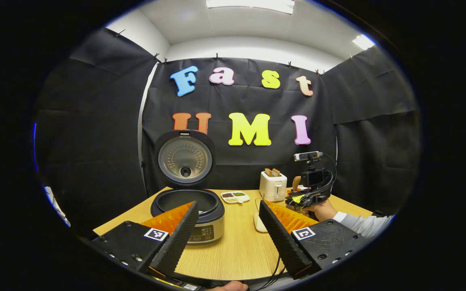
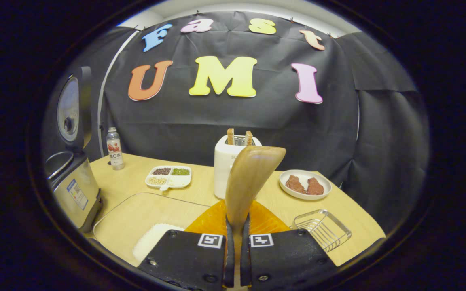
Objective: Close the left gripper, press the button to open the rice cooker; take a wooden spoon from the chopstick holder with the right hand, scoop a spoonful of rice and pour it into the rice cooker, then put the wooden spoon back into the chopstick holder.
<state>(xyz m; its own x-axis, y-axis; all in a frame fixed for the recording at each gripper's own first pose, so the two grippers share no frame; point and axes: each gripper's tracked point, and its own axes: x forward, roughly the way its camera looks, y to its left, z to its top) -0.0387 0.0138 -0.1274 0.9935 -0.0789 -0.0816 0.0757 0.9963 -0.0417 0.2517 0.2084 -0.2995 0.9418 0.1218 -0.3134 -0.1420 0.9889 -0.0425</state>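
above table [image 2: 144, 210], wooden spoon [image 2: 253, 178] upright, clamped in right hand-held gripper [image 2: 236, 246].

rice cooker [image 2: 71, 182] left on desk [image 2: 136, 182] | bottle [image 2: 114, 148] behind it | toaster [image 2: 227, 165] middle | plate [image 2: 305, 185] right

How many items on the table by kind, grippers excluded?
Appliances: 2, rice cooker, toaster
Food dishes: 2, divided grain tray, plate of meat
Bottles: 1, water bottle
Wire racks: 1, wire basket
Rice piles: 1, white rice
Held utensils: 1, wooden spoon
Total: 8
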